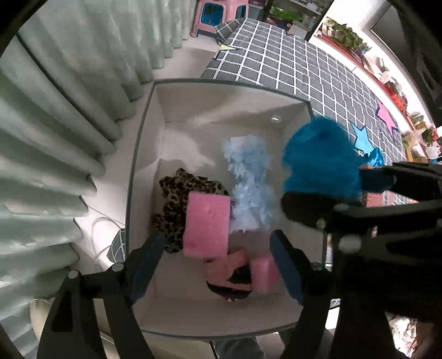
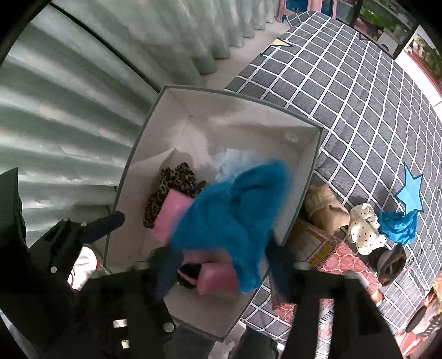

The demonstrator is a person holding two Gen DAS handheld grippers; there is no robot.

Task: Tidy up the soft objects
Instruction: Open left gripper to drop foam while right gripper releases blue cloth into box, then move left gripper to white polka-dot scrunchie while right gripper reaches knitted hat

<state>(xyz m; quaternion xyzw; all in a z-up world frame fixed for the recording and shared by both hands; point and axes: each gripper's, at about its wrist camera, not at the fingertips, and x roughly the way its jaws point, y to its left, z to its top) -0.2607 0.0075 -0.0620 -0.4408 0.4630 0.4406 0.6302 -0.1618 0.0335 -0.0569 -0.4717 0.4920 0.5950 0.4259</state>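
The bright blue fluffy fabric bundle (image 2: 234, 210) is hanging over the right half of the open white cardboard box (image 1: 143, 154), blurred at its edges and spread between the fingers of the right tool (image 2: 225, 269). Those jaws are standing apart and the pads do not appear to be pressing on the fluff, so it looks like it is dropping free into the box. The left tool (image 1: 218, 265) is hovering above the near end of the box with its blue-padded jaws wide apart and nothing between them.

The bundle is looking very light, limp and shaggy; it will likely crush flat under any squeeze and trail loose ends, so pinching deep into its thick middle would probably hold better than catching a fringe. Nothing about it seems fragile or slippery.

Already lying inside the box are a pale blue feathery piece (image 1: 251, 182), a leopard-print cloth (image 1: 176, 198), a pink rectangular sponge (image 1: 207, 223) and a smaller pink sponge (image 1: 263, 273), with a salmon-pink and black item (image 1: 226, 273) beside it.

The box is sitting beside a bed covered in a grey sheet with a white grid (image 2: 359, 110). More soft things are waiting on the bed: a white polka-dot cloth (image 2: 364, 229), a blue cloth (image 2: 399, 226), a beige bundle (image 2: 326, 210) and a dark item (image 2: 389, 262). Pale green pleated curtains (image 1: 55, 124) are hanging along the far side, and a pink plastic stool (image 1: 218, 16) is standing beyond the bed.
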